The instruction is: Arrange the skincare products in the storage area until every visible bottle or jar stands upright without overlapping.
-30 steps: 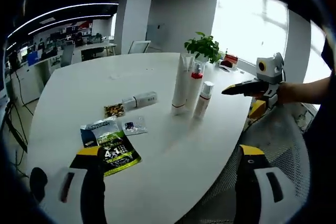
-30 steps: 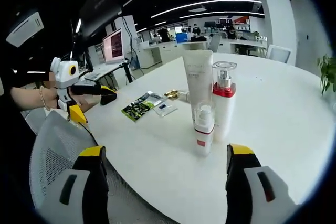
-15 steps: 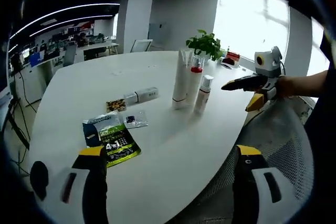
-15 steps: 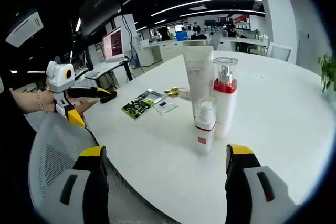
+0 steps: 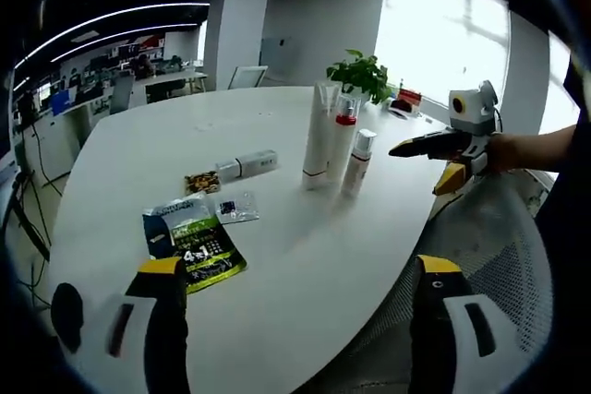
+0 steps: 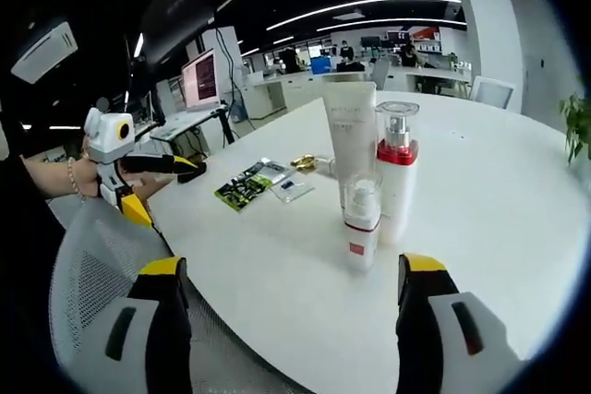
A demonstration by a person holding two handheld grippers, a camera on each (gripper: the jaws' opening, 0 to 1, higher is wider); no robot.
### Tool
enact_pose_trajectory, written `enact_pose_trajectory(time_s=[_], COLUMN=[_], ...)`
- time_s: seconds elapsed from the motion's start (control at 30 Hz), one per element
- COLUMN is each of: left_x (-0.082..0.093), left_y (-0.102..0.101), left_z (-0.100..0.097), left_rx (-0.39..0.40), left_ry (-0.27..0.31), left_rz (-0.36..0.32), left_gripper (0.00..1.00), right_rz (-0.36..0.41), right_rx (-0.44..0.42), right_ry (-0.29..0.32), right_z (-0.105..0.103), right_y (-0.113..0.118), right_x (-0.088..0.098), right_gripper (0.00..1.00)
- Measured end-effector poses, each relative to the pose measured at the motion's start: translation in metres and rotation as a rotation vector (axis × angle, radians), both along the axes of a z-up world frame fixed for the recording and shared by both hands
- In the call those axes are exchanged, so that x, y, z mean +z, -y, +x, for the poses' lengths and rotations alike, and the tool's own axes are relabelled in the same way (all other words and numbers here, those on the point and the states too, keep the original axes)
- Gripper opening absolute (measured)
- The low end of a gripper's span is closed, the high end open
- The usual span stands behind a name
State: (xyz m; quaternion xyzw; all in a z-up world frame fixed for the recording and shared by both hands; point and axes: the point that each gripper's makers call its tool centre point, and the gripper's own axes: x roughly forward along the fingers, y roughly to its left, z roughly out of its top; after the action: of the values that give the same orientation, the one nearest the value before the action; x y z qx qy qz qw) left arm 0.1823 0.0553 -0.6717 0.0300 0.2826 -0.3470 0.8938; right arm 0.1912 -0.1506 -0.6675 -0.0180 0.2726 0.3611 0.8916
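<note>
Both grippers, left [image 5: 294, 320] and right [image 6: 288, 320], hang with jaws wide apart, holding nothing. Past them on the table [image 5: 120, 145] 3 products stand upright, close together: tube [image 6: 350, 145], pump bottle [image 6: 396, 177], small bottle [image 6: 358, 223]. The left gripper view alone shows another bottle [image 5: 247, 166] lying flat beside sachets [image 5: 194, 244].
</note>
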Motion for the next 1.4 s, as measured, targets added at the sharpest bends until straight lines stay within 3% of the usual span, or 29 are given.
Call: enact_pose_trajectory(time_s=[0.5,0.87,1.4], left_x=[0.014,0.007,-0.003], left_y=[0.010,0.026,0.045], left_z=[0.037,0.069,0.145], left_rx=[-0.080,-0.159,-0.243], left_ry=[0.027,0.019,-0.023], left_rz=[0.049,0.092,0.131], left_gripper=[0.94,0.91,0.82], right_rz=[0.002,-0.003,0.002], right_rx=[-0.007,-0.019,-0.070], right_ry=[-0.004,-0.012,-0.032], right_z=[0.000,0.001,0.006], right_y=[0.001,0.003,0.012], right_x=[-0.002,-0.004,-0.008], right_gripper=[0.92,0.91,0.90])
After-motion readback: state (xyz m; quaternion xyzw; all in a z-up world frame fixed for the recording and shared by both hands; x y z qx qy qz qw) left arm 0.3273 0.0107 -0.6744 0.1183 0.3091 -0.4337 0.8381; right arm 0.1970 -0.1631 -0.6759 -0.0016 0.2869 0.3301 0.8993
